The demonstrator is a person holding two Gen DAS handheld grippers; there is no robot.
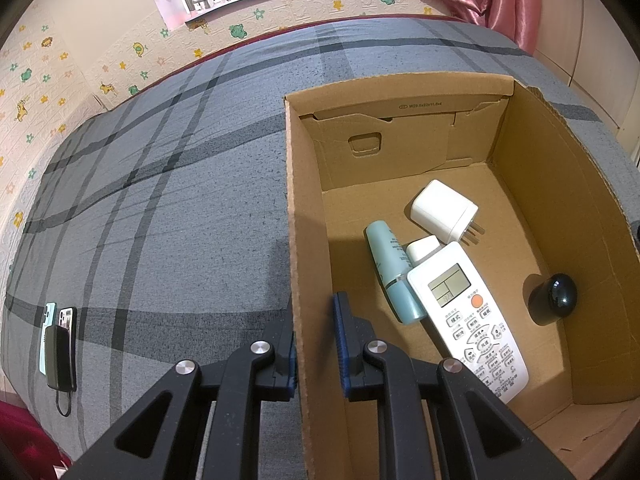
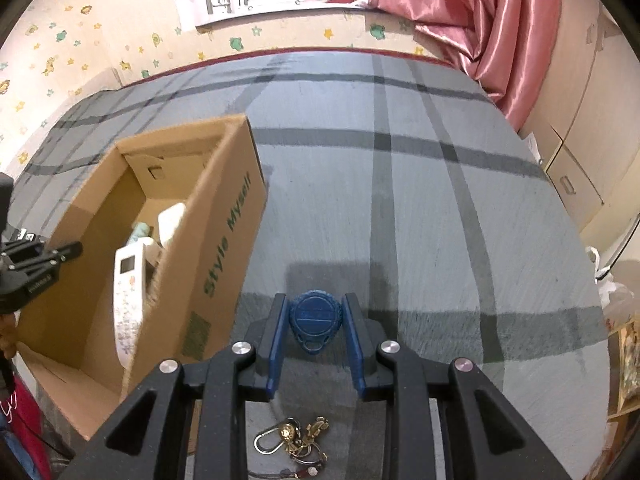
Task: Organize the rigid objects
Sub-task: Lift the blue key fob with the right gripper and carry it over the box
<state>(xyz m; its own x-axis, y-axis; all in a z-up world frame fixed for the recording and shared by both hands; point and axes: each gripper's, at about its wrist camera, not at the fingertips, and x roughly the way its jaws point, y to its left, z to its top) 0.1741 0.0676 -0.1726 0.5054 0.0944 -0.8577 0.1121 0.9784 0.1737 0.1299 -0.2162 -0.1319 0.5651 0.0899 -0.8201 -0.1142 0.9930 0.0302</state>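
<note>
An open cardboard box stands on the grey plaid bed. Inside lie a white remote, a teal bottle, a white plug adapter, a small white cap-like piece and a black round knob. My left gripper is shut on the box's left wall, one finger on each side. My right gripper is shut on a round blue key fob held above the bed, right of the box. A bunch of keys and rings hangs under it.
Two phones and a dark power bank lie near the bed's left edge. A pink curtain hangs at the far right beside pale cabinets. The wall with stickers runs along the bed's far side. Grey blanket stretches right of the box.
</note>
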